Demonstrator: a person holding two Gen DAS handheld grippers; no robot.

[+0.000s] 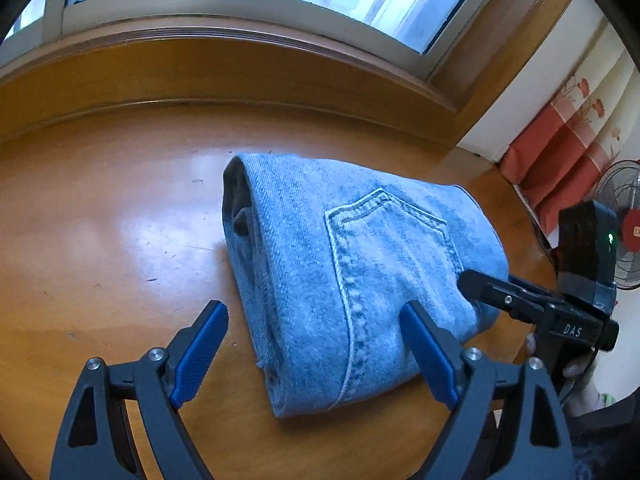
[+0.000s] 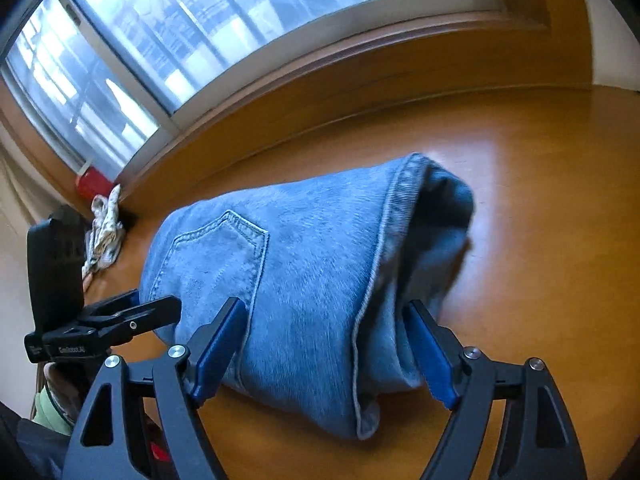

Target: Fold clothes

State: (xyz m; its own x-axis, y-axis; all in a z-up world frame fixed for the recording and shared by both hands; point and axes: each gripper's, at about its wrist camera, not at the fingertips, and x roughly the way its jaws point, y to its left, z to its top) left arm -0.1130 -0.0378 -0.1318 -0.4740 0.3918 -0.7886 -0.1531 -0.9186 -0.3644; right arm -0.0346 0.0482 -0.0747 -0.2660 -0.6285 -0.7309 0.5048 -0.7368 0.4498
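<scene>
A pair of light blue jeans (image 1: 360,264) lies folded into a thick bundle on the wooden table (image 1: 120,240), back pocket up. My left gripper (image 1: 314,316) is open, its blue pads on either side of the bundle's near left edge, holding nothing. In the right wrist view the jeans (image 2: 312,272) fill the middle, and my right gripper (image 2: 326,320) is open over their near edge. The right gripper also shows in the left wrist view (image 1: 520,296) at the bundle's right end. The left gripper shows in the right wrist view (image 2: 132,316) at the left end.
A window with a wooden sill (image 1: 240,68) runs along the table's far side. A red container (image 2: 94,184) and a crumpled light cloth (image 2: 104,232) sit at the far left. A red-patterned curtain (image 1: 560,152) and a fan (image 1: 624,236) stand off to the right.
</scene>
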